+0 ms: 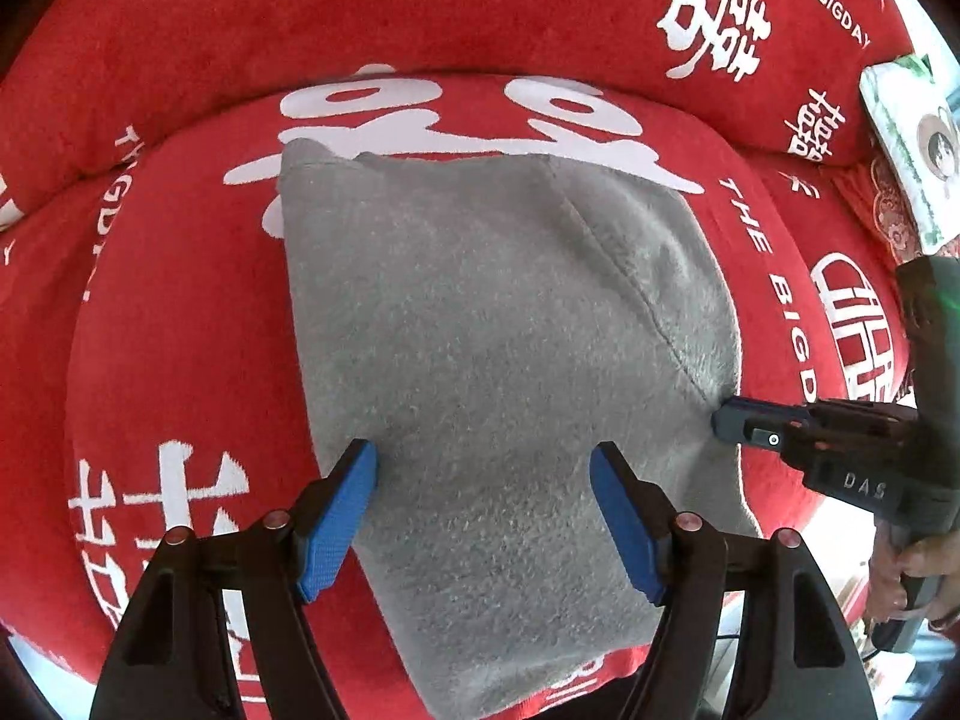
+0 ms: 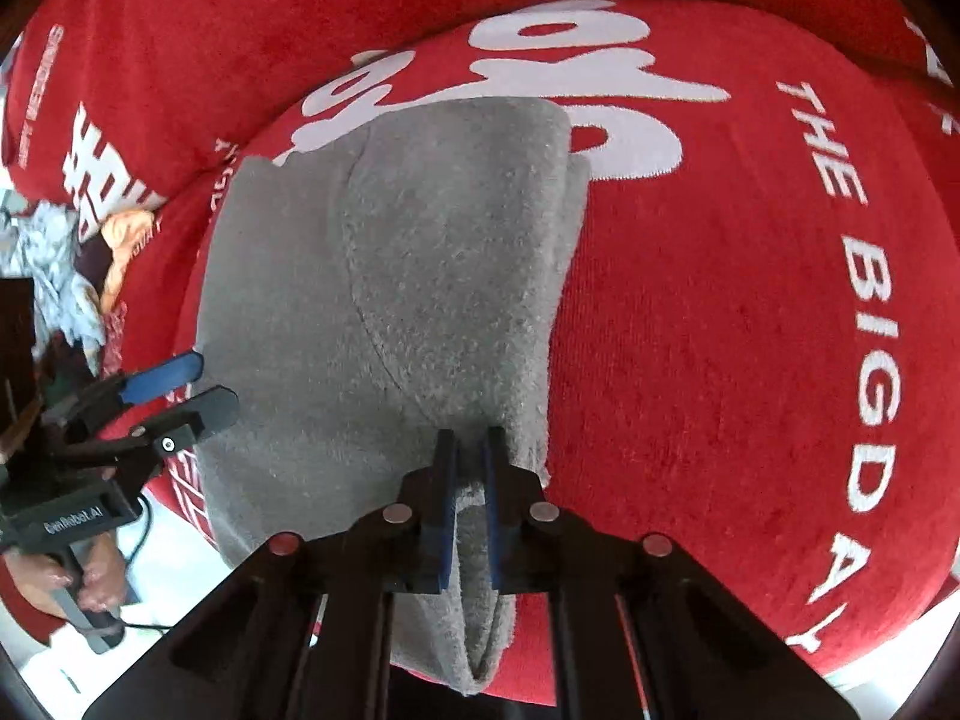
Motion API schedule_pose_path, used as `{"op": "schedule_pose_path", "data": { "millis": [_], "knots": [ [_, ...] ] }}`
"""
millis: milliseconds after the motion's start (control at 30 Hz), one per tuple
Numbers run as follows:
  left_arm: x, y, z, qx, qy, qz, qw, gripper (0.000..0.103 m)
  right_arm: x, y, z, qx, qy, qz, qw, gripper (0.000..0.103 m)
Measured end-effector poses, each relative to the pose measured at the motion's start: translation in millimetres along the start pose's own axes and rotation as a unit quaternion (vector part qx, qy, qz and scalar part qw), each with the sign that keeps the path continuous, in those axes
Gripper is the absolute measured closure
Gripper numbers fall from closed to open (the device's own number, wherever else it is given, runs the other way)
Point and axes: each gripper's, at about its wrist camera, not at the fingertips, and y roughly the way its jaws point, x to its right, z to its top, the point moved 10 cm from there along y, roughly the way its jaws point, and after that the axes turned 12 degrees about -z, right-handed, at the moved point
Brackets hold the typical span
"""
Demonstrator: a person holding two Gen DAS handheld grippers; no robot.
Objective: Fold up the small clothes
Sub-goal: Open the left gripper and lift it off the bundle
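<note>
A grey fleece garment (image 1: 480,330) lies flat on a red cushion (image 1: 180,312) with white lettering. My left gripper (image 1: 483,462) is open, its blue pads spread over the garment's near part, holding nothing. My right gripper (image 2: 471,450) is shut on a fold of the grey garment (image 2: 390,300) at its right edge. In the left wrist view the right gripper (image 1: 729,420) meets the cloth's right edge. In the right wrist view the left gripper (image 2: 198,387) hovers open at the garment's left edge.
A red backrest (image 1: 360,12) with white characters runs behind the cushion. A printed box (image 1: 906,138) leans at the far right. A pile of other clothes (image 2: 72,276) lies left of the cushion. The cushion's front edge (image 2: 840,648) drops off near me.
</note>
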Motion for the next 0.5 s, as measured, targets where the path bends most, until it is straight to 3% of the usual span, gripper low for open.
{"op": "schedule_pose_path", "data": {
  "millis": [100,233,333,433,500],
  "knots": [
    [-3.2,-4.5,-1.8,-0.003,-0.017,0.001,0.9998,0.029,-3.4,-2.1,-1.6,0.005,-0.017,-0.020,1.000,0.096],
    [-11.4,-6.3,-7.1,-0.011,-0.035,0.010,0.9993,0.029,-0.7,-4.9,-8.3,-0.009,0.003,-0.010,1.000,0.096],
    [-15.7,-6.2,-14.6,-0.021,-0.047,0.015,0.9986,0.029,1.9,-5.7,-16.5,-0.028,0.023,0.006,0.999,0.096],
    [-19.7,-0.1,-25.5,-0.037,-0.050,0.023,0.9978,0.029,10.7,5.2,-33.7,-0.066,0.024,-0.027,0.997,0.094],
    [-22.9,3.6,-34.8,-0.049,-0.058,0.027,0.9968,0.029,14.2,7.3,-46.7,-0.077,0.035,-0.021,0.996,0.094]
  ]
}}
